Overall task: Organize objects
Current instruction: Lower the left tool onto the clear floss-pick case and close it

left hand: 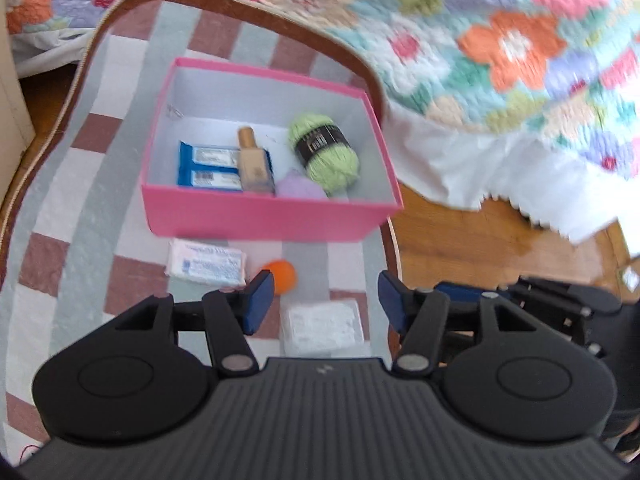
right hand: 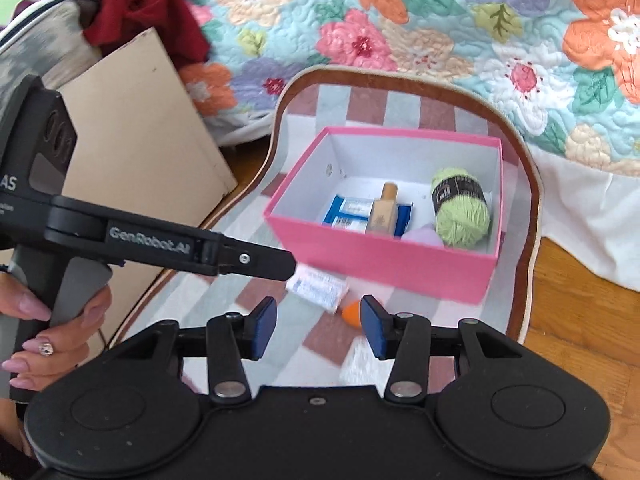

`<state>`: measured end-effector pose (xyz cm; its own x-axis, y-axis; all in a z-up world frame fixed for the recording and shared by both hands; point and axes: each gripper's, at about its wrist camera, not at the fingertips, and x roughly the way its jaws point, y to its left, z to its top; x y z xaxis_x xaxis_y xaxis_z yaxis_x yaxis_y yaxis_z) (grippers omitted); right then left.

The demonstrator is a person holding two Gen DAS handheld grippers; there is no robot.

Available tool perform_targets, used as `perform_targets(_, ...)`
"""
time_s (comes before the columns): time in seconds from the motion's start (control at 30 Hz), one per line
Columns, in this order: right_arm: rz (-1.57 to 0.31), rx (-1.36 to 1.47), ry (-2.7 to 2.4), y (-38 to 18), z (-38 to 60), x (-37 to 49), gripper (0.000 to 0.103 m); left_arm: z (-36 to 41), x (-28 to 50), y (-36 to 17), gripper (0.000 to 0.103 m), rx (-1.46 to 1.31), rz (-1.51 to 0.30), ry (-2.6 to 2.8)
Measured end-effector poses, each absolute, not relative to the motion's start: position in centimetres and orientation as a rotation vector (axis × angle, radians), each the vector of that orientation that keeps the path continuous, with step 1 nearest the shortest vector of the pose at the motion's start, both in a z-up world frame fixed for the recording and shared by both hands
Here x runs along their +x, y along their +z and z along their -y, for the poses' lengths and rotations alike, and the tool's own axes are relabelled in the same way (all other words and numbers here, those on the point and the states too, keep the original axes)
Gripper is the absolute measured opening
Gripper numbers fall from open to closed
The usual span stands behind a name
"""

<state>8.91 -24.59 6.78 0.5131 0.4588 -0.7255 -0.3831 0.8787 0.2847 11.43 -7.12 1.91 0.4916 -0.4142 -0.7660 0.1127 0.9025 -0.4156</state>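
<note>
We are holding two claws over a checked tabletop (left hand: 80, 184) beside a bed with a floral quilt (right hand: 460, 20). Our landmark is a pink box (left hand: 260, 220), open-topped and sitting on the checks.

Inside the pink box, a green yarn ball (left hand: 325, 152) is lying toward its right wall. A tan foundation bottle (left hand: 254, 164) is resting across a blue packet (left hand: 208, 166) at the box's middle, and a lilac item (left hand: 298, 189), partly hidden, is sitting against the near wall.

Just in front of the pink box, a white labelled packet (left hand: 206, 263) and an orange makeup sponge (left hand: 282, 276) are lying side by side on the cloth. Nearer to us than the box, a white wrapped packet (left hand: 322, 326) is lying flat.

The left claw (left hand: 322, 302) is hovering with its fingers spread wide, gripping nothing, above that wrapped packet. The right claw (right hand: 318, 328) is likewise spread and gripping nothing, with the sponge showing between its pads.
</note>
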Motion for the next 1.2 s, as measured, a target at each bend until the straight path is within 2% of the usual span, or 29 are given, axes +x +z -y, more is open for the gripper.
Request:
perform_targets(0.43, -1.01, 0.122, 0.449, -2.0, 25.0, 6.6, 0.06, 9.7, 10.3, -7.9, 0.056, -0.379, -1.094, -0.298)
perform_targets(0.53, -1.003, 0.048, 0.414, -3.7, 24.3, 6.4, 0.063, 9.4, 10.5, -9.5, 0.056, -0.409, -1.09, -0.272)
perform_targets(0.83, -0.966, -0.17, 0.374, -8.3, 23.0, 6.4, 0.064, 8.5, 11.3, -12.6, 0.057, -0.541, -1.087, -0.249)
perform_targets(1.03, -0.919, -0.155, 0.365, -9.6, 23.4, 6.9, 0.071, 9.9, 12.1, -13.1, 0.054, -0.501, -1.091, -0.248)
perform_targets(1.07, -0.907, -0.149, 0.369, -9.8, 23.6, 7.0, 0.073, 9.9, 12.3, -13.4, 0.053, -0.523, -1.099, -0.26)
perform_targets(1.1, -0.898, -0.144, 0.374, -9.9, 23.6, 6.9, 0.077, 10.0, 12.4, -13.7, 0.047, -0.551, -1.105, -0.275)
perform_targets(1.2, -0.882, -0.104, 0.388, -10.1, 23.8, 7.0, 0.083, 10.3, 12.1, -13.7, 0.046, -0.567, -1.097, -0.29)
